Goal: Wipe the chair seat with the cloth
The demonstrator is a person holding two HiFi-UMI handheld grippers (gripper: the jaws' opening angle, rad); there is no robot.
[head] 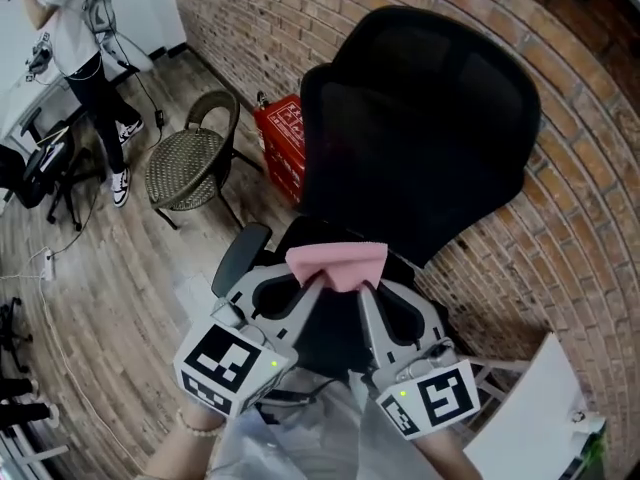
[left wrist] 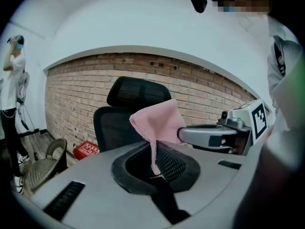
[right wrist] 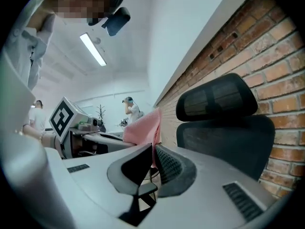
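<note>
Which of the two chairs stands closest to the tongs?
The black office chair with the headrest, directly ahead; the woven brown chair stands farther left.

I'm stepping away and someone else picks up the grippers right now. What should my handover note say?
Left gripper: shut on one edge of the pink cloth.
Right gripper: shut on the same cloth, close beside the left.
Cloth: bunched between the two grippers and held in the air in front of the black office chair, off its surface.
Done: the cloth is in hand. The pictures do not show whether the seat has been wiped; it is mostly hidden under the grippers.
Left: probably lower the cloth onto the seat and wipe across it.
</note>
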